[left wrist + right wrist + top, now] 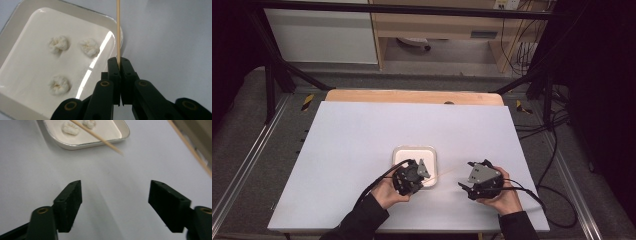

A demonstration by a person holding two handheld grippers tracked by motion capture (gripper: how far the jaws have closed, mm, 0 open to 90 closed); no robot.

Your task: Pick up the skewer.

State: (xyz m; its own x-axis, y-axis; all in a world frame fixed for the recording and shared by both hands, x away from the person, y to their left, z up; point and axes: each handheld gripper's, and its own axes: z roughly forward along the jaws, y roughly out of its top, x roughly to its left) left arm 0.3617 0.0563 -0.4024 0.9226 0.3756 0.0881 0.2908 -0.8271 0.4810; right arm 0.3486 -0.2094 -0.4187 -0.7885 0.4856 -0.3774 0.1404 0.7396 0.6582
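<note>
A thin wooden skewer (118, 30) sticks out from my left gripper (119, 62), whose jaws are shut on its near end. It runs over the edge of a white square tray (82, 11) that holds three soft white lumps (58, 44). From above, my left gripper (423, 173) sits at the tray's (432, 152) near right corner, and the skewer (447, 172) points right toward my right gripper (465, 175). My right gripper (115, 200) stands open over bare table with nothing between its jaws. The skewer's tip (110, 145) lies ahead of it, beside the tray (92, 144).
A white sheet (362, 130) covers the table, with a wooden edge (412, 96) at the back. Black frame legs (272, 80) stand at the far corners. Cables (552, 165) trail on the floor to the right.
</note>
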